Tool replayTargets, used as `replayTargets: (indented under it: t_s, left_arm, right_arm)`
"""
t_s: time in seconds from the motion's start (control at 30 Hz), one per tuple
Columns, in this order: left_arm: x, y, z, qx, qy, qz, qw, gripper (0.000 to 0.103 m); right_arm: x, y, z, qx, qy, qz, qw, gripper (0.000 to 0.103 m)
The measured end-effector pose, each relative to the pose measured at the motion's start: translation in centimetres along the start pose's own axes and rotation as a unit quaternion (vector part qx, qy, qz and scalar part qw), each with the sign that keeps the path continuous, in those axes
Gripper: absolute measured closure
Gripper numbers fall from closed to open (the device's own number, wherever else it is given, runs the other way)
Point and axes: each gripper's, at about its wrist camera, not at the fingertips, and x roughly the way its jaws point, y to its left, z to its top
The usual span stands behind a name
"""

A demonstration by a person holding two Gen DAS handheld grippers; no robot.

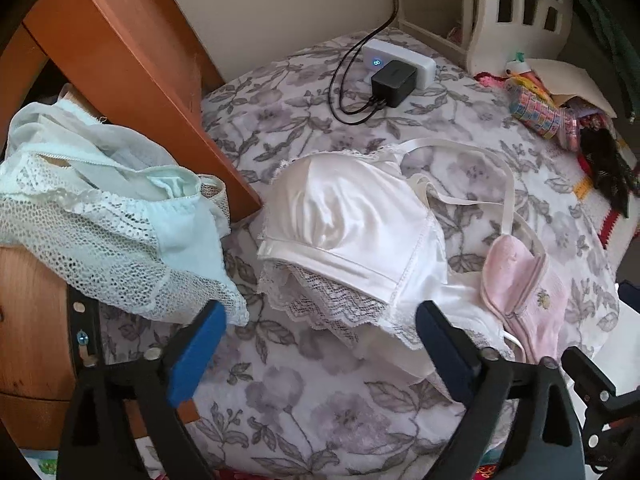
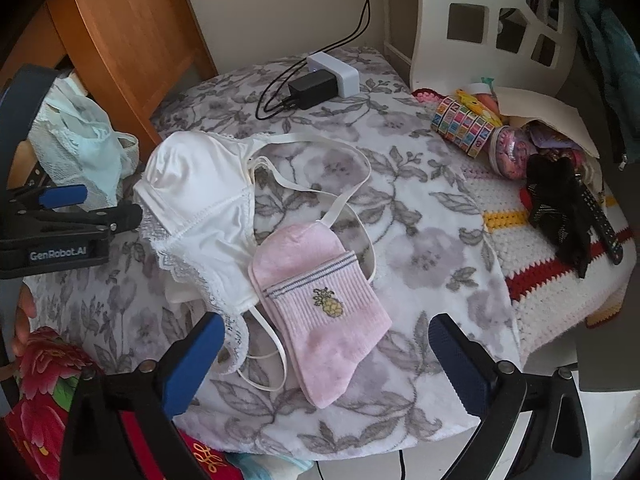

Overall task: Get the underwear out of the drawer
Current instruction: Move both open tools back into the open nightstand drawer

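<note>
Mint lace underwear hangs over the edge of the orange wooden drawer unit at the left; its lace hem brushes my left finger. My left gripper is open over the floral blanket, holding nothing. A white lace-trimmed bra lies just ahead of it, with a pink sock on its straps. In the right wrist view my right gripper is open just above the pink pineapple sock. The bra, mint underwear and left gripper show at the left.
A white power strip with a black charger and cables sits at the back of the floral blanket. Toys, a black cloth and a remote lie on a crochet blanket at right. A white chair stands behind.
</note>
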Motion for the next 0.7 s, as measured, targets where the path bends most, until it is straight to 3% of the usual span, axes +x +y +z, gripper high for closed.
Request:
replayTargets:
  t_s: [0.37,0.7]
  left_arm:
    - [-2.6,-0.8,-0.8,0.003,-0.014,-0.016,0.9998,0.003]
    - [-7.6,-0.6,-3.0,-0.033,-0.051,-0.075,0.9953,0.002]
  right_arm:
    - [-1.7,-0.6,-0.9,0.012,0.001,-0.011,1.0,0.0]
    - [-5.9,-0.3,-1.4,0.035,-0.027,-0.014,0.999,0.0]
